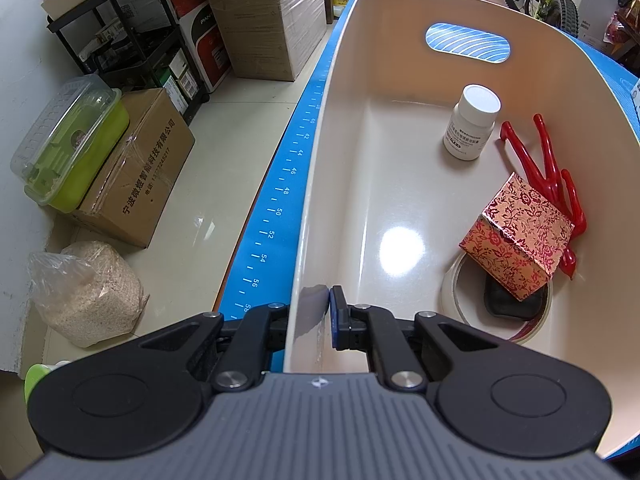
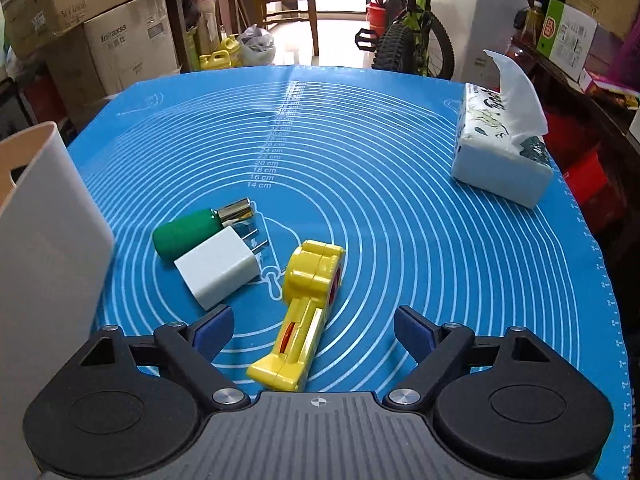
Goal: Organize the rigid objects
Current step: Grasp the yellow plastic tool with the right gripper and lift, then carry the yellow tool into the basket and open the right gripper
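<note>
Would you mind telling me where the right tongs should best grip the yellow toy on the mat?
Probably across the narrow shaft of the yellow toy, coming from above: it lies flat, pointing between the open right tongs, and its head is bulkier.

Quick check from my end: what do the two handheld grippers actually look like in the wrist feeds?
Both look alike. The left gripper and right gripper each have a grey ribbed body with a small crosshair mark, two round black housings, black linkage arms with silver pivot screws, and blue finger pads. No cables, hands or sleeves show.
</note>
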### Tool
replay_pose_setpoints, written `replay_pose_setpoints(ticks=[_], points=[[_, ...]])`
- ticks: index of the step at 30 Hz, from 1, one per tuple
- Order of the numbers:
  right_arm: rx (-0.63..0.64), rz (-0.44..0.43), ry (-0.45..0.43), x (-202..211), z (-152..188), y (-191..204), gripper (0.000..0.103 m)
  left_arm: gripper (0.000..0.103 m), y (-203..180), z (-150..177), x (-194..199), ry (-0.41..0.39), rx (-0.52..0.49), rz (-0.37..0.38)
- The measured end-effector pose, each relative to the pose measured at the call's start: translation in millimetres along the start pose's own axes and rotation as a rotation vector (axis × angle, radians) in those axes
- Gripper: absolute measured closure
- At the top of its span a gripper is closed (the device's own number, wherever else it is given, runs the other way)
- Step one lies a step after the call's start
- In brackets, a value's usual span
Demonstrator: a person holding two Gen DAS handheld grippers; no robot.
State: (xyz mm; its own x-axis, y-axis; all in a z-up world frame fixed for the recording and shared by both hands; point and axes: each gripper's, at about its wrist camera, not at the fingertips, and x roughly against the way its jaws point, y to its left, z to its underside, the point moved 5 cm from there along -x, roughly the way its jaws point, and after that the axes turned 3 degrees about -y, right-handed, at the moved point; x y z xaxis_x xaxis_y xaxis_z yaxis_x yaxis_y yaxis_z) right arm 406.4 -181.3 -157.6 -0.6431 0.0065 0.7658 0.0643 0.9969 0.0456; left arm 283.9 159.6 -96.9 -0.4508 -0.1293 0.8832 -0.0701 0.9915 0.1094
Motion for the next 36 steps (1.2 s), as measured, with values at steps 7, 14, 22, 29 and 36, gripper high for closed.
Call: replay_pose_setpoints(ticks=[7,14,22,29,36], points=[[0.029,0.006,-0.013,-6.5,5.8,1.7,0.042,0.09,0.0,0.4,-1.0,0.0,-0.002,-0.002],[0.03,0.006,-0.01,-0.8,4.8,2.5,0.072,0.09,0.9,1.0,-1.5,0.001,0.001,-0.001],[-0.005,-0.02,-0.117,39.1,-15.1,11.0,0.074,0.09,0.5,0.8,-1.1,0.001,0.002,0.0],[-0.046,-0.058,-0.228,81.0,-37.0,19.1,0.074,0.09,0.2,0.6,-1.0,0.001,0.001,-0.001],[-0.046,-0.167,-0.353,128.9,-53.0,50.6,0.074,0.09,0.3,0.6,-1.1,0.001,0.002,-0.001]])
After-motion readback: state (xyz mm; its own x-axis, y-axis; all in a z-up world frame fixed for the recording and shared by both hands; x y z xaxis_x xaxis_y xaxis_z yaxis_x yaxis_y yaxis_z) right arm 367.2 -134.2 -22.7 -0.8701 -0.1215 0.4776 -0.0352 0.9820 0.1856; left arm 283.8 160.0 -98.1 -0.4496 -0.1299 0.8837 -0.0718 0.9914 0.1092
